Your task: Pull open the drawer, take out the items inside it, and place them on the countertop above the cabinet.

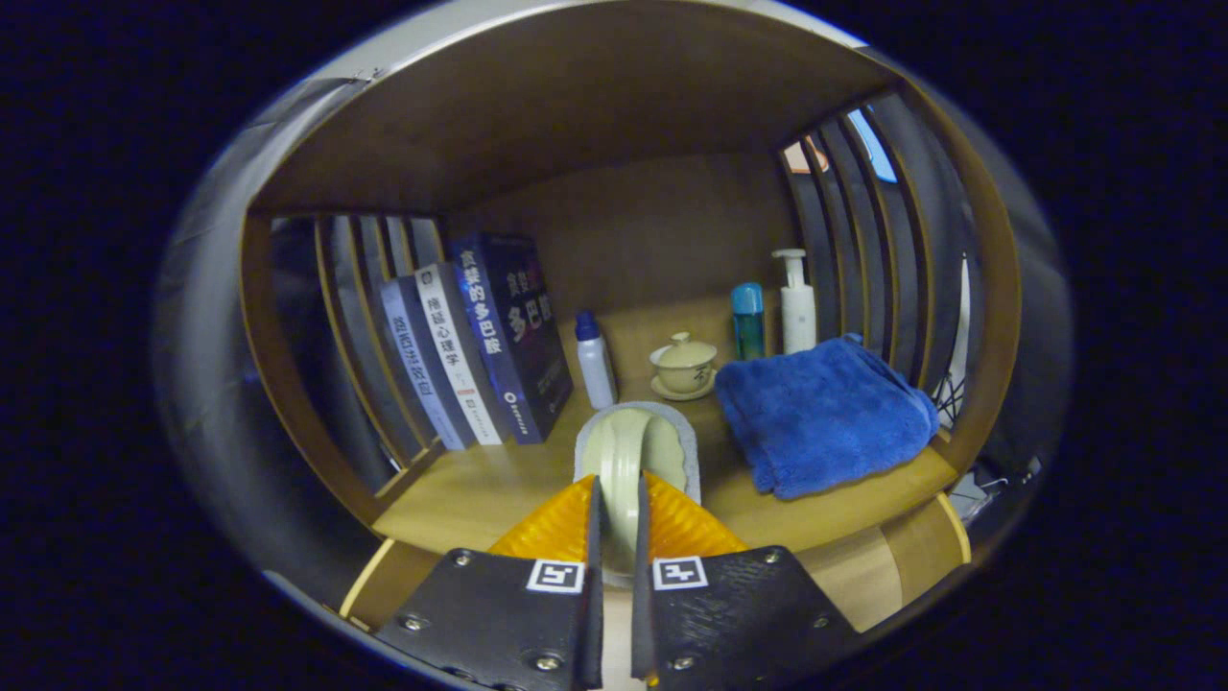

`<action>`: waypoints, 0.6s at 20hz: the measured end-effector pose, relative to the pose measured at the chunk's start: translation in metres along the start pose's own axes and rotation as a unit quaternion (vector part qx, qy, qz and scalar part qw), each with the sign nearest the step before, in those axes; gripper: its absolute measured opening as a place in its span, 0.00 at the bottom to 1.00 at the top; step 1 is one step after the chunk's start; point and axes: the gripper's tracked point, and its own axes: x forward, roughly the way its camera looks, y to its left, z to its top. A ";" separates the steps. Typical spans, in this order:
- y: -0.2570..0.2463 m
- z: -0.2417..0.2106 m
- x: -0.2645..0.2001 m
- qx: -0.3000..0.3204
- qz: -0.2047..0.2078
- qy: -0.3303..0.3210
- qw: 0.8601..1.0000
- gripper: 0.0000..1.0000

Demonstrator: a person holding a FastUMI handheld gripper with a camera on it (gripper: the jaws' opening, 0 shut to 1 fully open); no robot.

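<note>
Your gripper has its fingers drawn nearly together on a pale green cup, pinching its rim or wall edge-on; the cup stands on edge between the fingers, its long curve running straight ahead along them. Through this lens I can't tell whether it is a cup or a shallow dish, so treat it as thin and slippery.

What matters now is where the cup sits against the countertop. It hangs just over the front part of the wooden surface, apparently not yet touching it. Measured from the cup, the blue towel lies close by on the right, the row of books stands to the left, and the lidded tea bowl and small white bottle sit just beyond it. Farther beyond the towel stand a teal bottle and a pump bottle.

You're holding the gripper level, pointing straight into the shelf and slightly downward. Bare wood lies directly under and left of the cup; I judge that the safest landing.
</note>
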 end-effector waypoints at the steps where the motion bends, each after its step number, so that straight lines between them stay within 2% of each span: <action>1: 0.002 0.004 0.006 0.009 0.005 -0.008 1.000 0.12; 3: -0.008 0.008 0.021 0.019 -0.014 -0.011 1.000 0.12; 8: -0.009 0.011 0.050 0.058 -0.020 -0.009 0.998 0.13; 10: -0.016 0.006 0.061 0.063 -0.041 -0.001 0.997 0.16; 12: -0.016 0.007 0.067 0.064 -0.042 -0.006 0.997 0.16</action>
